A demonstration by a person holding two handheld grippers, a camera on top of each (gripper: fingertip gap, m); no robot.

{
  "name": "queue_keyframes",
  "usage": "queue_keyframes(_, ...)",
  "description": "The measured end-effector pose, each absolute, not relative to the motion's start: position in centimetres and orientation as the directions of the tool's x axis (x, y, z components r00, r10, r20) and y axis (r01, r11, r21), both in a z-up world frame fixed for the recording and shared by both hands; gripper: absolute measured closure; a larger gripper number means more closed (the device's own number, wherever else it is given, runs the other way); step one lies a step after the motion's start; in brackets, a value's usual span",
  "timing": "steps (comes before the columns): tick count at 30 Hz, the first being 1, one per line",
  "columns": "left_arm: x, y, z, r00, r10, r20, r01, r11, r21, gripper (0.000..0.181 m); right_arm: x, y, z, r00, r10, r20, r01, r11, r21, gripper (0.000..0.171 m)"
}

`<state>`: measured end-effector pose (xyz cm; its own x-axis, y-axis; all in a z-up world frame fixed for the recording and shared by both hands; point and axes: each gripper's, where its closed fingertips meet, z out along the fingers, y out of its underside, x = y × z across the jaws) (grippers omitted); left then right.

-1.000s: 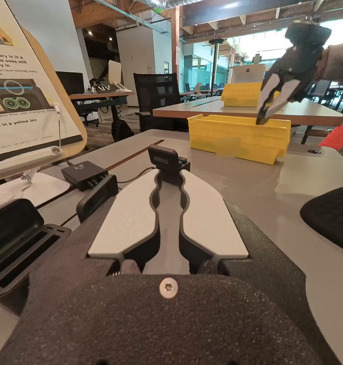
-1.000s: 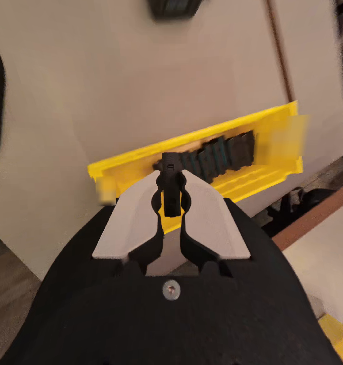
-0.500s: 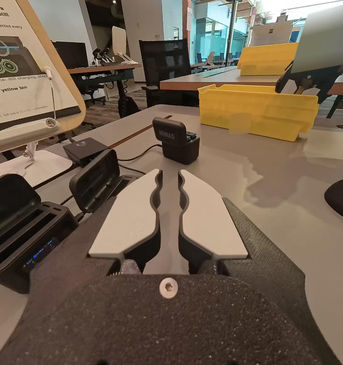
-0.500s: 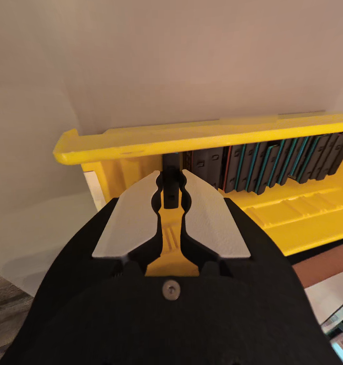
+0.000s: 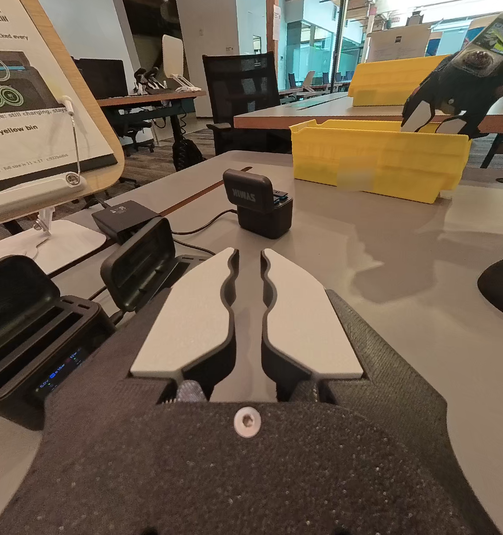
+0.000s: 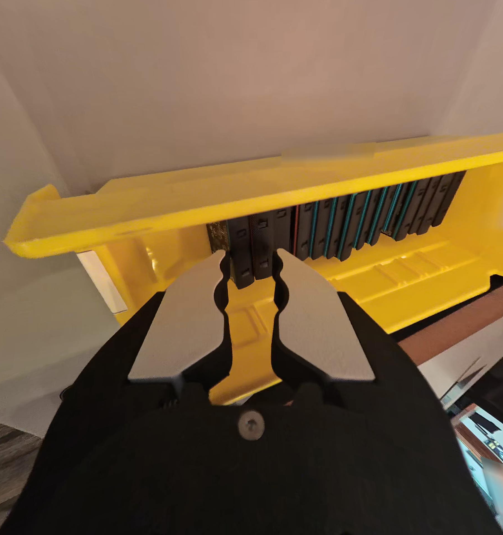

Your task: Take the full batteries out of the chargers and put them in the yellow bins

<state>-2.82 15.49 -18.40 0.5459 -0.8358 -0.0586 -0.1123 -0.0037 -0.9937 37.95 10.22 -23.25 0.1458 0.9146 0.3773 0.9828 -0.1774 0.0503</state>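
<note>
My right gripper is open inside the yellow bin, its fingertips on either side of the leftmost batteries in a row of several black batteries standing on edge. In the left wrist view it dips into the right end of the same bin. My left gripper is empty, with a narrow gap between its fingers, low over the grey table. Ahead of it stands a small open charger with a blue-edged battery showing in it.
Two more open chargers sit left of my left gripper, one nearer it and one with empty slots and a lit display. A black power hub and cables lie behind. A sign on a stand is at the left, a black pad at the right, and a second yellow bin on the far table. One gripper's finger ends stand about 40 centimetres off the other's. From my left tips it is roughly 15 centimetres to the small open charger; from my right, 30 centimetres.
My right gripper carried a battery down into the bin, then opened and let it go at the left end of the row. My left gripper drew back from the small charger.
</note>
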Motion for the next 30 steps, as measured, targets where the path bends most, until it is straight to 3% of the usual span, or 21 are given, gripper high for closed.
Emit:
queue_keyframes(9,-2.7,15.5,-18.6,0.546,-0.835,-0.073,-0.128,0.003,-0.992,0.168,37.9,10.5,-21.8,0.184,0.880,0.438,0.978,-0.209,0.008,0.143)
queue_keyframes(13,-2.7,15.4,-18.6,0.544,-0.836,-0.074,-0.130,0.003,-0.991,0.168,36.5,11.8,-18.5,0.251,0.823,0.510,0.968,-0.224,-0.114,0.142)
queue_keyframes(18,-2.6,15.4,-18.6,0.542,-0.837,-0.078,-0.135,0.005,-0.991,0.169,31.7,14.1,-14.2,0.356,0.767,0.535,0.918,-0.179,-0.354,0.124)
queue_keyframes(21,-2.7,15.4,-18.6,0.544,-0.835,-0.089,-0.143,0.012,-0.990,0.169,27.8,15.3,-13.4,0.373,0.793,0.482,0.885,-0.146,-0.443,0.111)
queue_keyframes(30,-2.7,15.5,-18.6,0.543,-0.833,-0.107,-0.158,0.024,-0.987,0.169,17.6,19.8,-17.9,0.283,0.908,0.307,0.876,-0.115,-0.468,0.079)
